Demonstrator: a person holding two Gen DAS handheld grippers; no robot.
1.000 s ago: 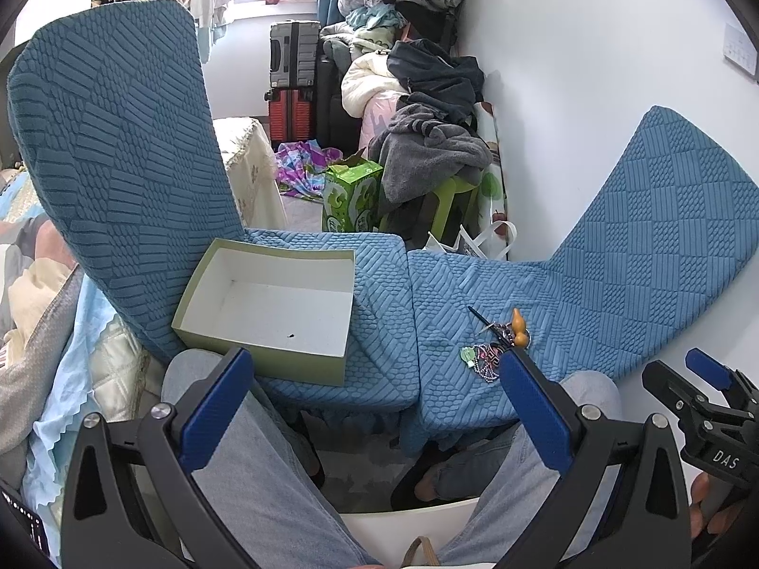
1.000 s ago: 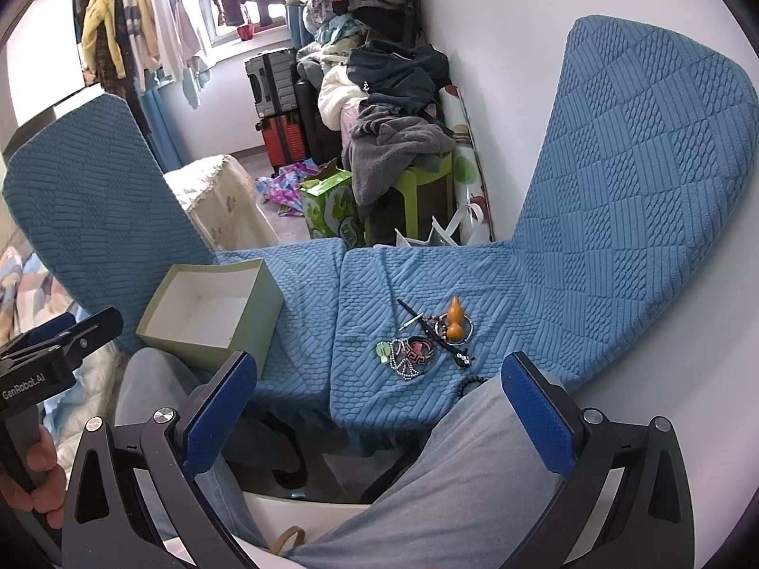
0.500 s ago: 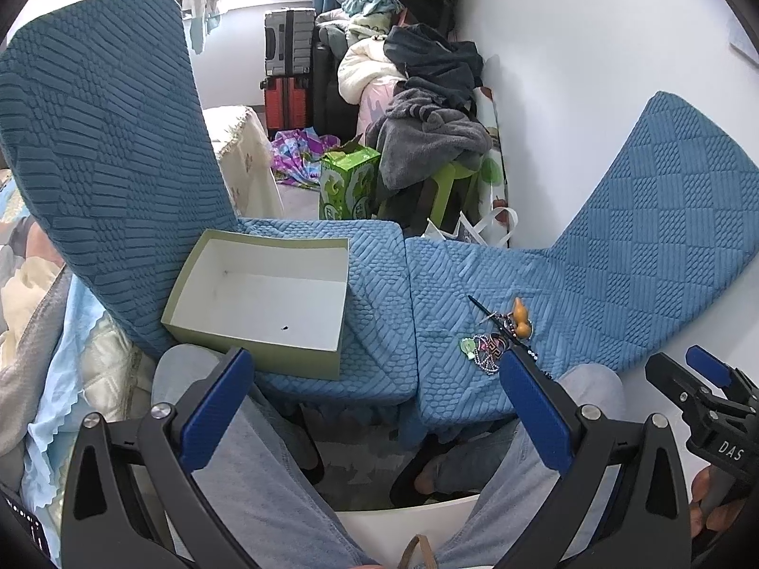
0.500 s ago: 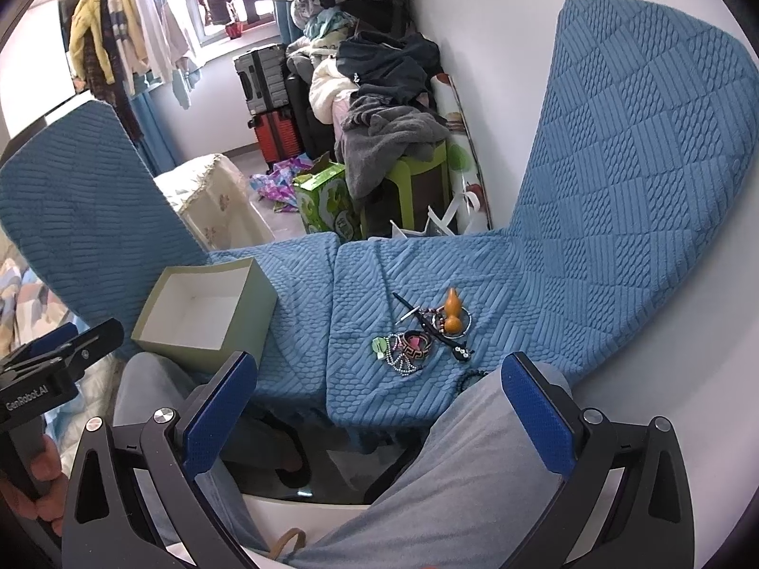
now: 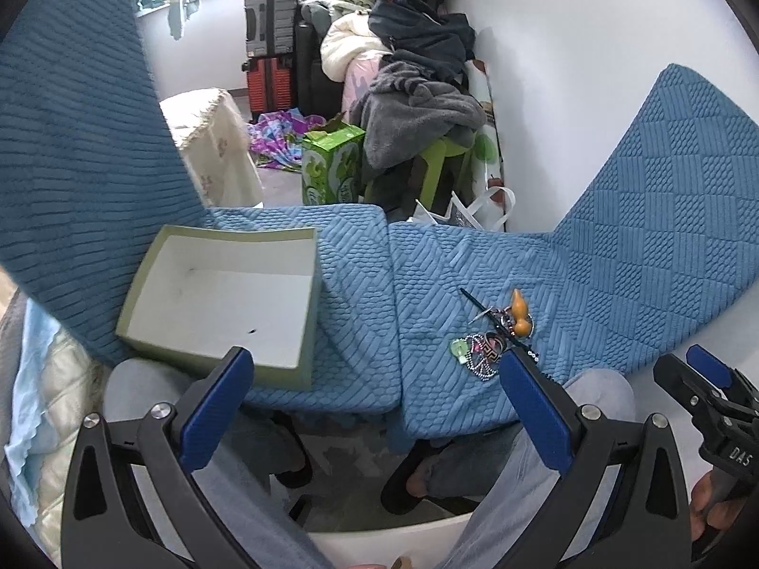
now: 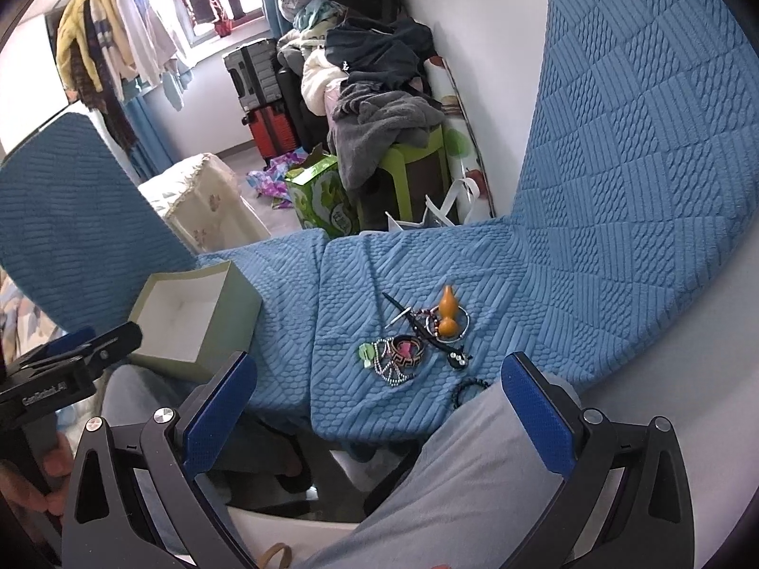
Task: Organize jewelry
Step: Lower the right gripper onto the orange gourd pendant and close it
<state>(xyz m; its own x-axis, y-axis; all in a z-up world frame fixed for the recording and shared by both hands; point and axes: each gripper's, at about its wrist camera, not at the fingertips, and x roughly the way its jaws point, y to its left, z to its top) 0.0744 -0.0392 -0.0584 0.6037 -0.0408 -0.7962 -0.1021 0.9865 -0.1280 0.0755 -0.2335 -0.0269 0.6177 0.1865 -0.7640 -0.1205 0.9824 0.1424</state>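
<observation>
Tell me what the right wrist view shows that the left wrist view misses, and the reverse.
Only the right wrist view: a dark beaded bracelet by the knee and hanging clothes at the window. Only the left wrist view: the whole floor of the green box, bare but for a dark speck. Both share the jewelry pile, orange gourd, blue cushions, and both tools open, holding nothing.

Likely bedroom: hanging clothes (image 6: 118,23), suitcases (image 6: 256,90).
</observation>
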